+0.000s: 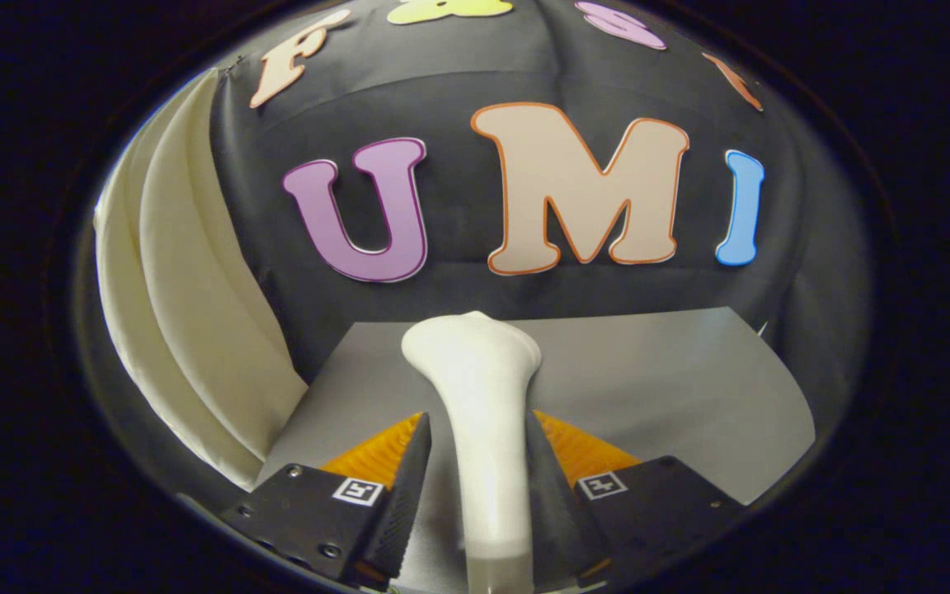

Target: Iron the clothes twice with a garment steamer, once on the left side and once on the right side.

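Steamer [475, 388] sat lengthwise between the two fingers of the tool [475, 487], its slim handle running back toward the camera and its broad, flared head pointing forward, out past the fingertips. The fingers were drawn in narrow against the handle on either side, and by the look of it both pressed on it, so the tool was holding the steamer, not merely flanking it. That grip made sense for the job: held by the handle along the tool's own line, the head could be swept over cloth wherever the tool was aimed.

Beneath and ahead of the head lay a pale grey sheet [673, 388] on the worktop, flat and bare where it showed. The head appeared to hang just above this sheet or near it; contact could not be told from this angle.

The clothes [195, 330], a cream-white garment, hung in long soft folds off to the left of the tool, against the dark booth wall [458, 74], its lower edge coming down near the left corner of the grey sheet. It was well apart from the steamer head, which pointed straight ahead and not toward it. Judging from that, neither pass had clearly begun, and the tool would need to swing left to bring the head onto the fabric.
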`<state>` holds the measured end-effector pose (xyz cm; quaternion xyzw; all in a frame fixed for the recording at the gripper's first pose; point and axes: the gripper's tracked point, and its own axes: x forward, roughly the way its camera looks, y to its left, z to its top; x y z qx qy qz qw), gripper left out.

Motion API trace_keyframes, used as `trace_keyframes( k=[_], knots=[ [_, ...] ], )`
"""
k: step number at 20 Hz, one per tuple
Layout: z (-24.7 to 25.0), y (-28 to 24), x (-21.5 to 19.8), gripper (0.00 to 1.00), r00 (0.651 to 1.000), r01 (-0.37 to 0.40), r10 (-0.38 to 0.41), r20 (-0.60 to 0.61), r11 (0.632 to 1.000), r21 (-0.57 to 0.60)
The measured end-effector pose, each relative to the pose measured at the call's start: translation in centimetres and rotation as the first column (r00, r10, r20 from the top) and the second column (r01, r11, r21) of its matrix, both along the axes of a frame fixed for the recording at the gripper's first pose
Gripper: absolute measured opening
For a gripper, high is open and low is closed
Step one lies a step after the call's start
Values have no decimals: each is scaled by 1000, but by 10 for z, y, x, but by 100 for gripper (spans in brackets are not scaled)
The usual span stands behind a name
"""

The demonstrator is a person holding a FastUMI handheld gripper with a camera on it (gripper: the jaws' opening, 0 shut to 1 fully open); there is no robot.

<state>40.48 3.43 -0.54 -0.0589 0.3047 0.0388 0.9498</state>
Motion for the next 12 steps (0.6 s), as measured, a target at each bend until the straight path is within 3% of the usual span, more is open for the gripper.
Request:
trace_keyframes(
  k=[4,9,12],
  knots=[
    [0,0,-1,53,1000,-9,9,-24,1000,-4],
    [2,-1,-6,47,1000,-18,18,-14,1000,-12],
    [27,-7,-14,44,994,2,0,109,1000,-18]
  ],
)
